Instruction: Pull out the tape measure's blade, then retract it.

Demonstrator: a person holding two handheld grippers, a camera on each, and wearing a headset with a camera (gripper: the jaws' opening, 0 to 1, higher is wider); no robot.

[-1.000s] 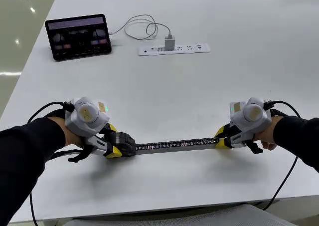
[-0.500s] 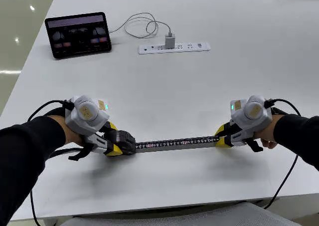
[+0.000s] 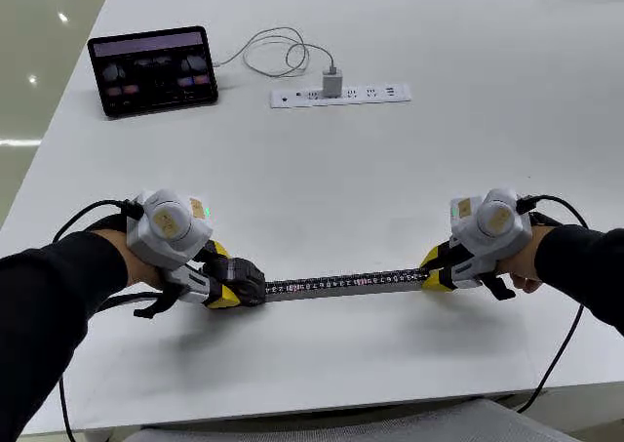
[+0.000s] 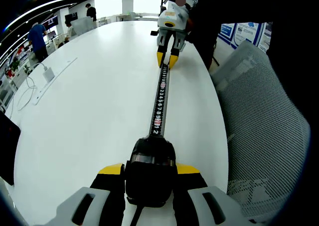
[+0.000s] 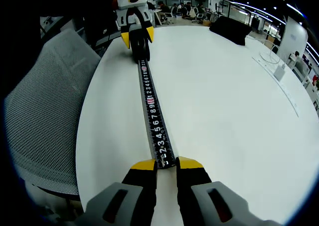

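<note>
My left claw (image 3: 220, 274) is clenched round the tape measure's black case (image 4: 149, 158), which sits on the desk (image 3: 409, 179) at 8 o'clock, near the front edge. The blade (image 3: 346, 283) runs out flat toward 4 o'clock, parallel to that edge, its tip pinched in my right claw (image 5: 167, 164). Toward 12 o'clock the desk lies open as far as the tablet (image 3: 153, 69) and power strip (image 3: 339, 95).
</note>
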